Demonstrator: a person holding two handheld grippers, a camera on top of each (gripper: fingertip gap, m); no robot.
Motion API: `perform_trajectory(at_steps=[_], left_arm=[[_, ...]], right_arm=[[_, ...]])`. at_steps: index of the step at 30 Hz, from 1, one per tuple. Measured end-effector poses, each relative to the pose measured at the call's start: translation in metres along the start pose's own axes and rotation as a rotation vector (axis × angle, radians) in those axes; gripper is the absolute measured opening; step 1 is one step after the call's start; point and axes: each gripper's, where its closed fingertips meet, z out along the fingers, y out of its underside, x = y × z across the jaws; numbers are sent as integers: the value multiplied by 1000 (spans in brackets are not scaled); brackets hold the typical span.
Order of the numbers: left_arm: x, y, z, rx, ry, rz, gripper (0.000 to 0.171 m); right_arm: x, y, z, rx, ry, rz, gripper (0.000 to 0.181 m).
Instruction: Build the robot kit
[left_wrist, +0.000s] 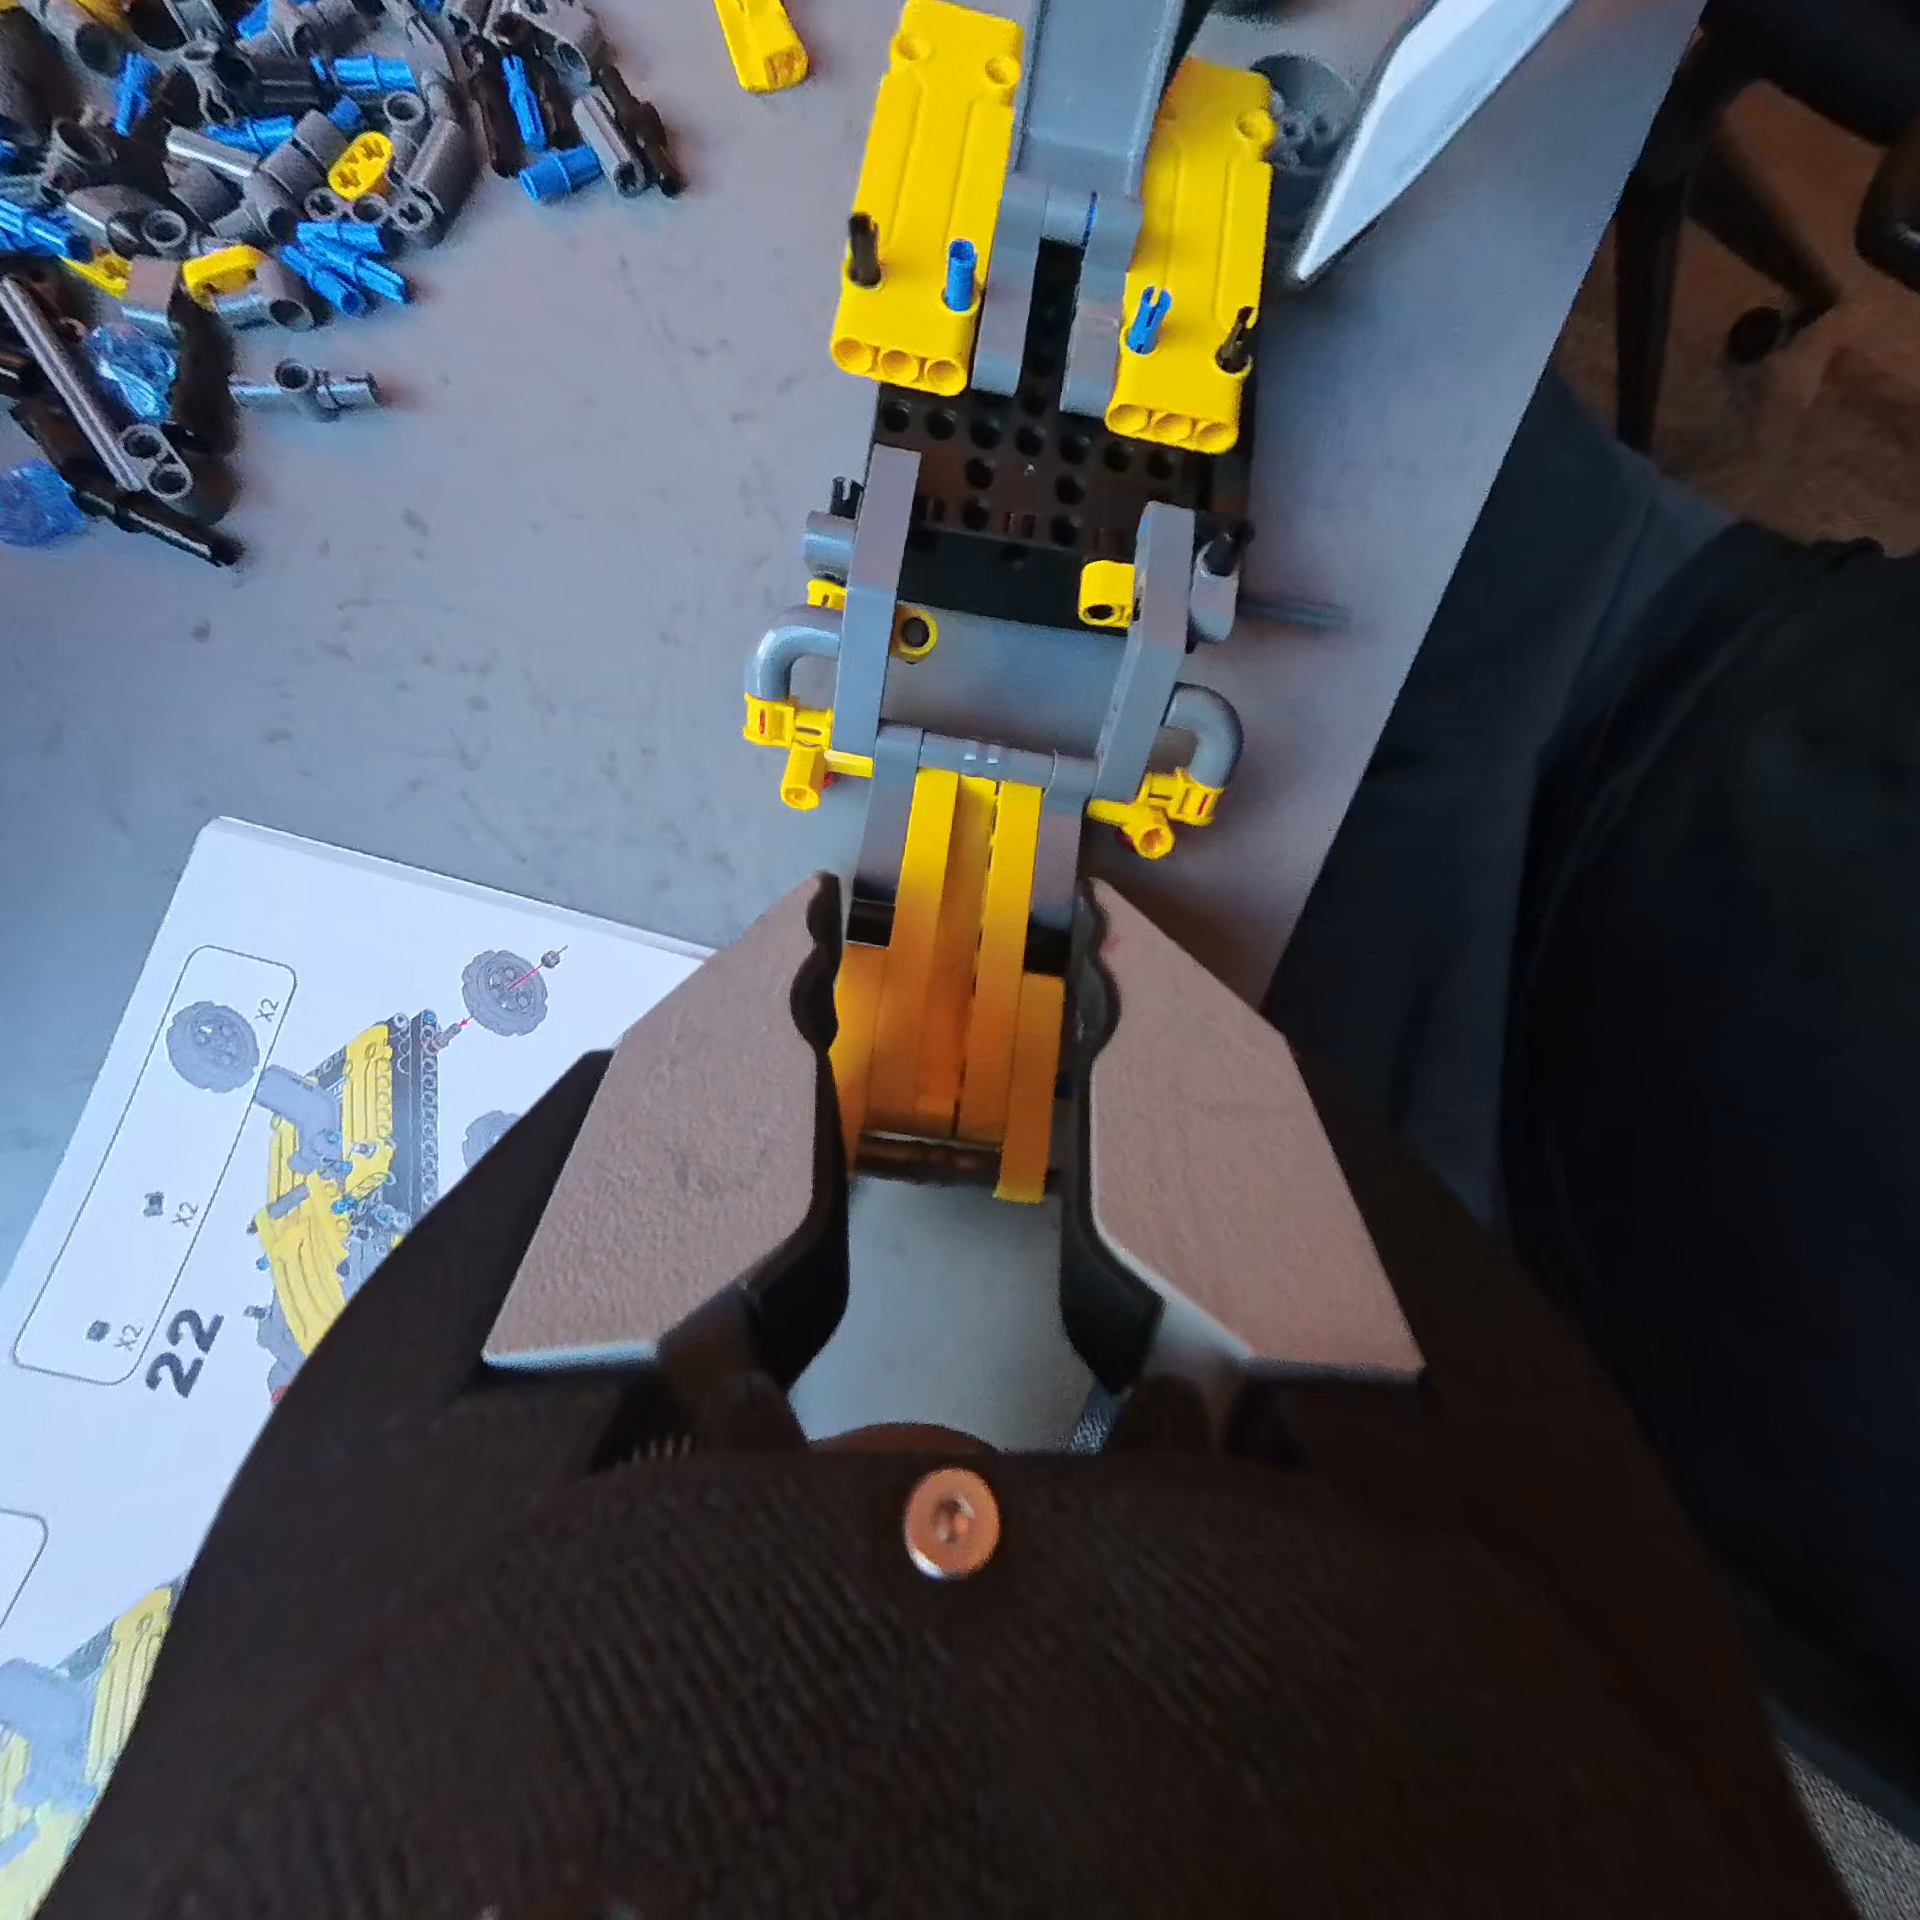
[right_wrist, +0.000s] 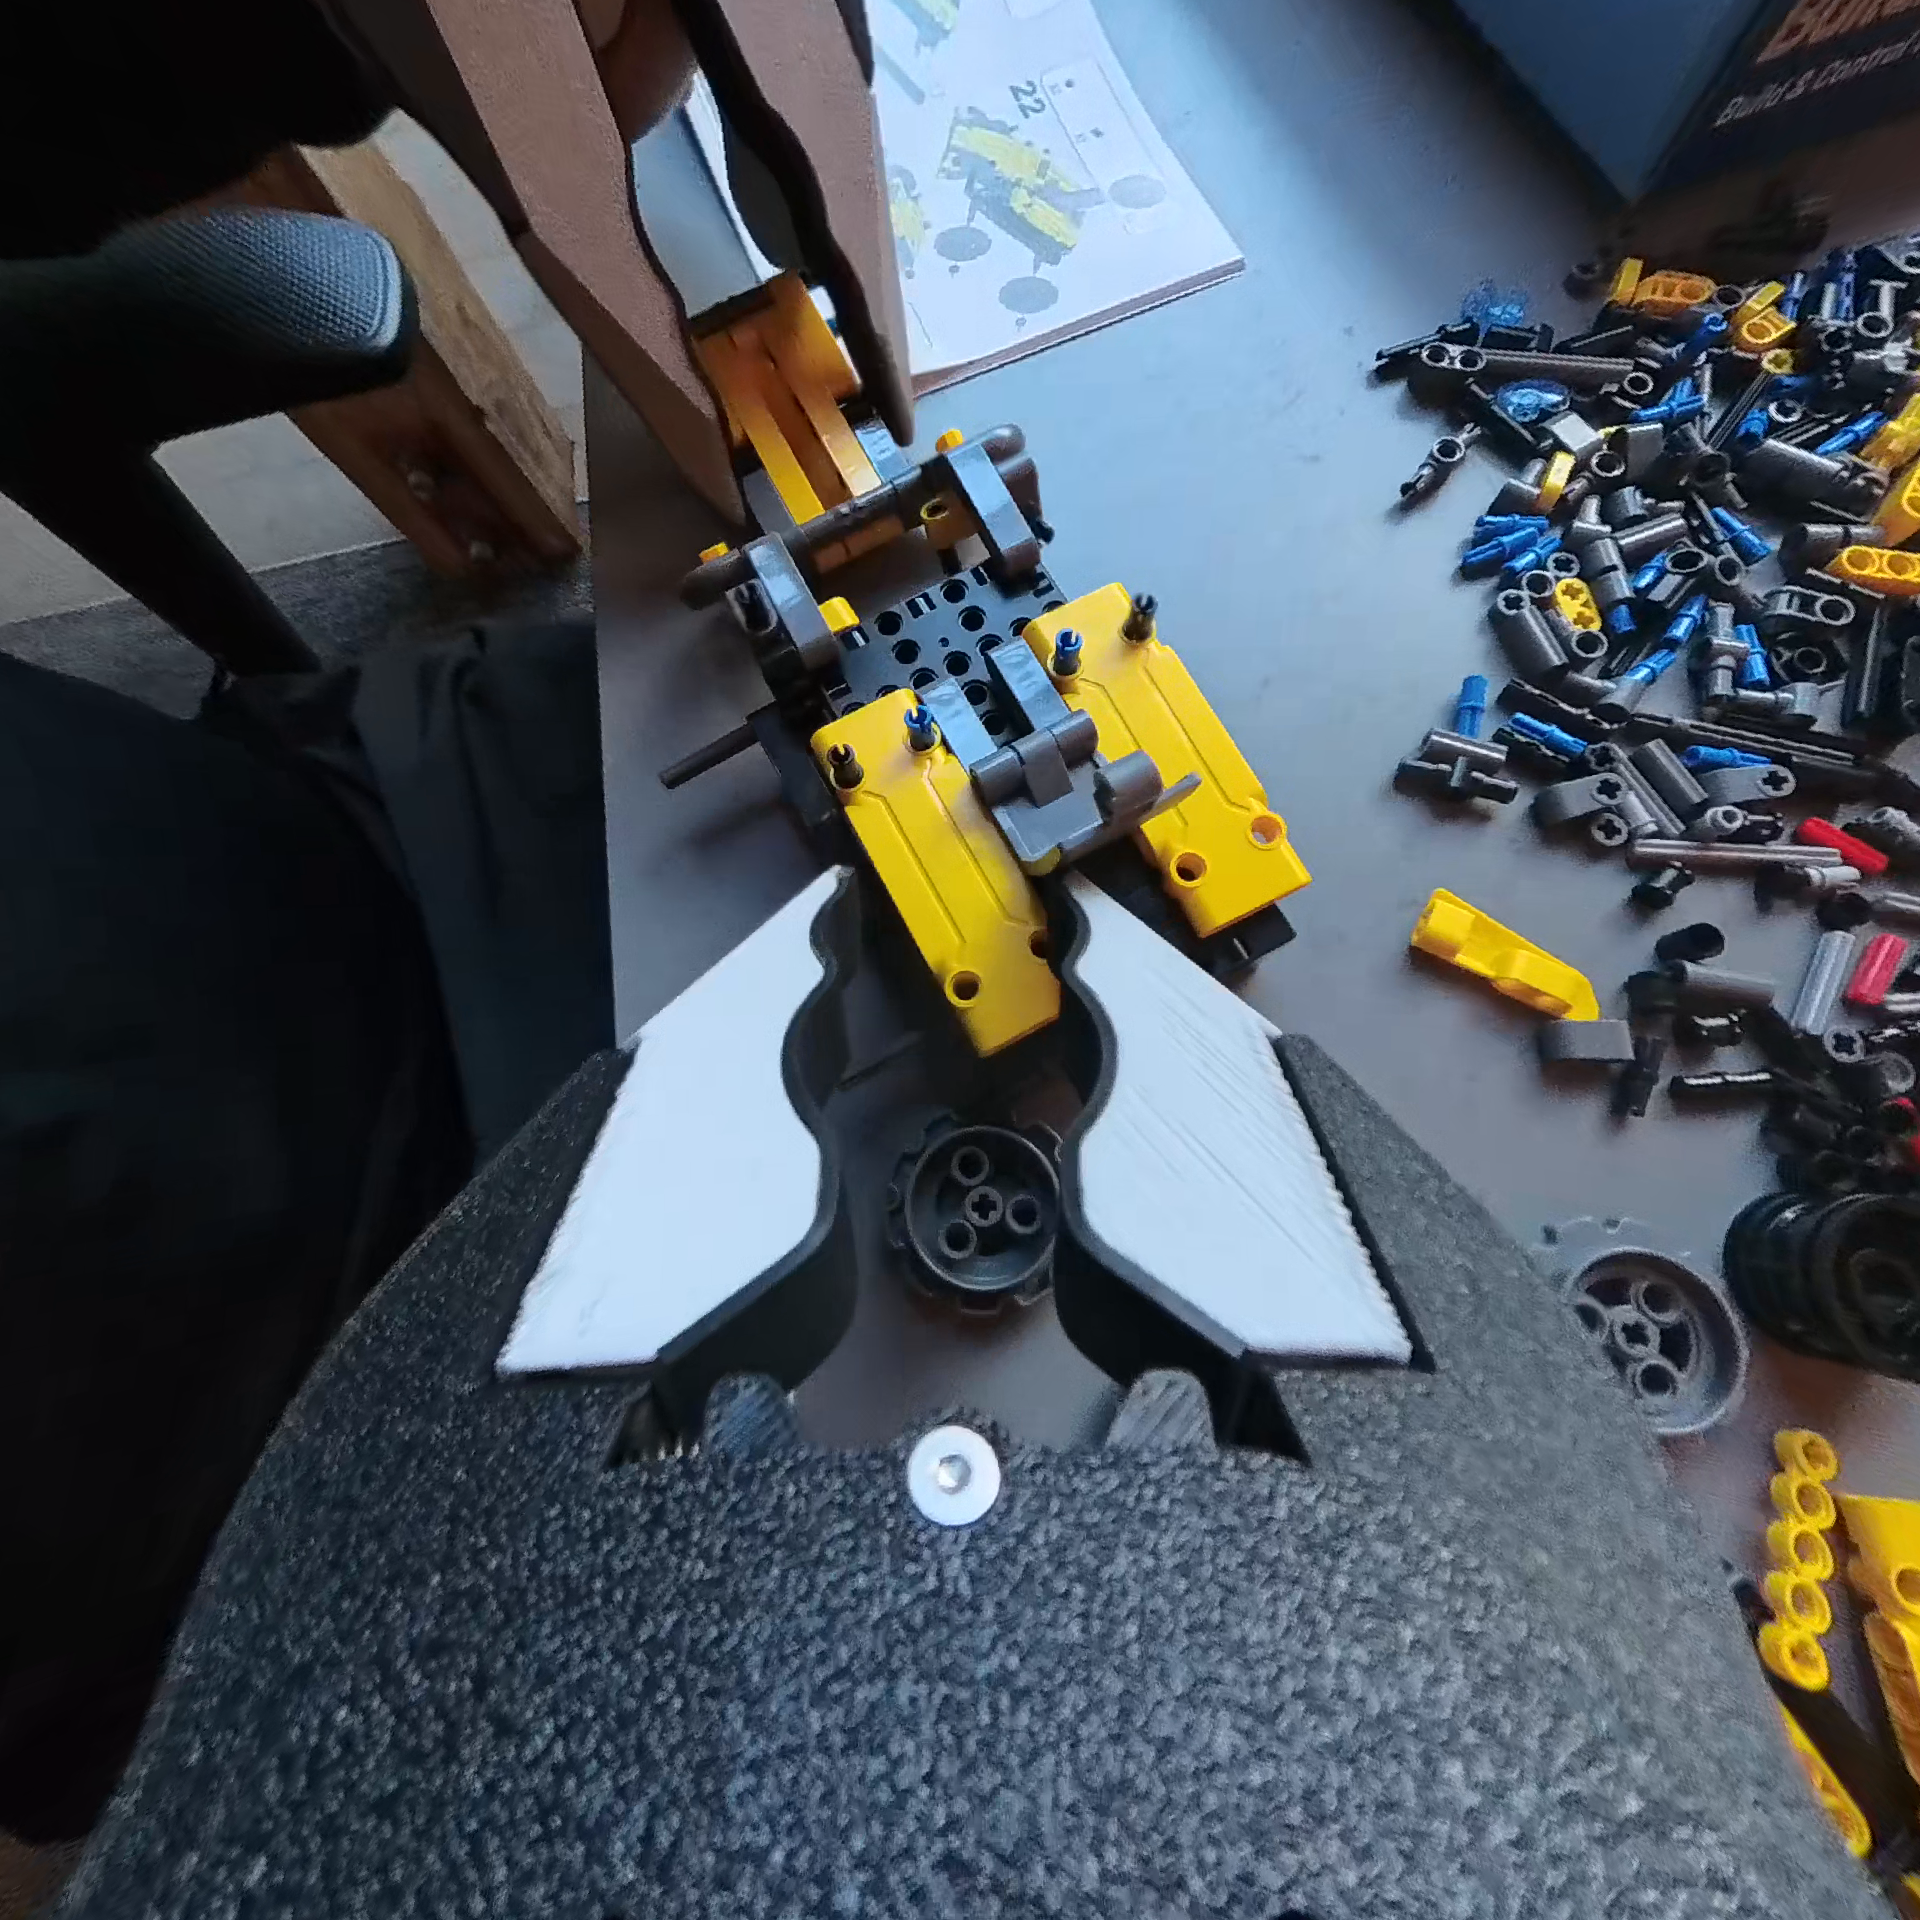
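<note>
Our brown-fingered left gripper (left_wrist: 956, 997) clamps the curved yellow beams at one end of the yellow, grey and black brick-built vehicle chassis (right_wrist: 987, 727), while our white-fingered right gripper (right_wrist: 951, 935) straddles a yellow panel at the opposite end, along its long axis; whether it squeezes, we cannot tell.

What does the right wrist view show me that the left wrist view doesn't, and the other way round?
Only the right wrist view: the right gripper with its jaws around a yellow panel, a dark wheel hub lying between its fingers, a grey wheel hub, black tyres and a box corner.

Only the left wrist view: the left gripper from behind, shut on the model's yellow beams.

Both: the yellow and black model, the instruction booklet, the loose parts pile and the grey table.
</note>
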Motion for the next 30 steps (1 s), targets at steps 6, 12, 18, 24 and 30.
perform_trajectory(at_steps=[6,12,18,24,30], left_arm=[[-1,-3,-4,64,-15,-41,42],[-11,-9,-27,226,-78,-160,50],[-21,-16,-41,375,-148,-275,49],[-23,-18,-45,369,-202,-299,49],[-24,-24,-49,370,-238,-337,51]], right_arm=[[3,-6,-17,60,33,4,31],[23,-14,-48,202,140,32,29],[39,-16,-64,271,188,108,28],[42,-15,-69,228,243,91,28],[38,-8,-58,177,205,140,36]])
